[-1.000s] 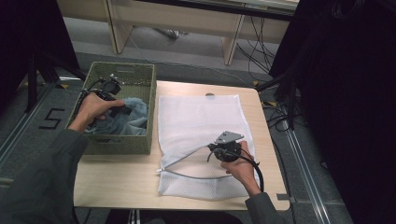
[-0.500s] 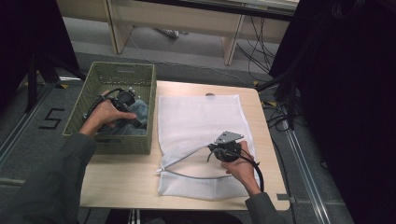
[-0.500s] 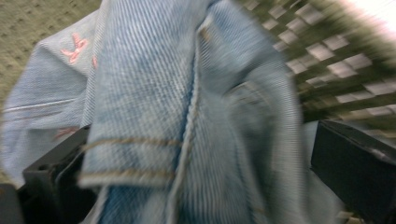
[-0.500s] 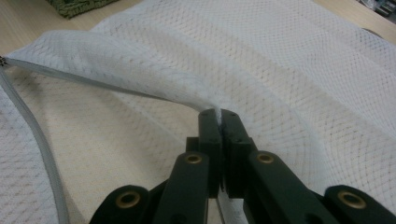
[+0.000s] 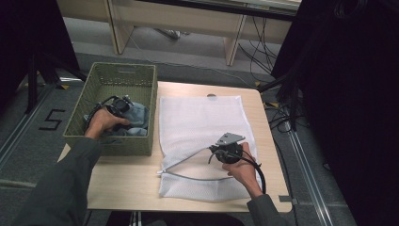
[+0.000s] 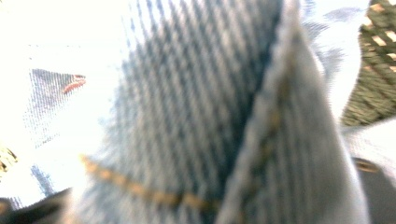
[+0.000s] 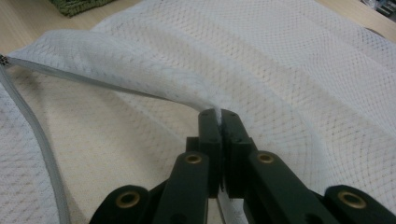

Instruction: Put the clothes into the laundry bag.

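— Surface first: what lies on the pale wooden surface (image 5: 127, 174)?

— A white mesh laundry bag (image 5: 202, 122) with a grey zipper along its near left edge, spread flat over the middle and right. At the left edge stands a green woven rectangular basket (image 5: 127, 75), holding crumpled blue denim cloth (image 5: 139, 120).

— And the right claw (image 5: 217, 149)?

— Near the bag's near right part, held in the person's right hand (image 5: 242, 167). In the right gripper view its jaws are pressed together on a raised fold of the mesh beside the open zipper.

— The left claw (image 5: 126, 101)?

— Inside the basket, against the denim, in the left hand (image 5: 101, 123). Its own view shows blurred denim weave with orange stitching pressed close; I cannot tell how its jaws stand.
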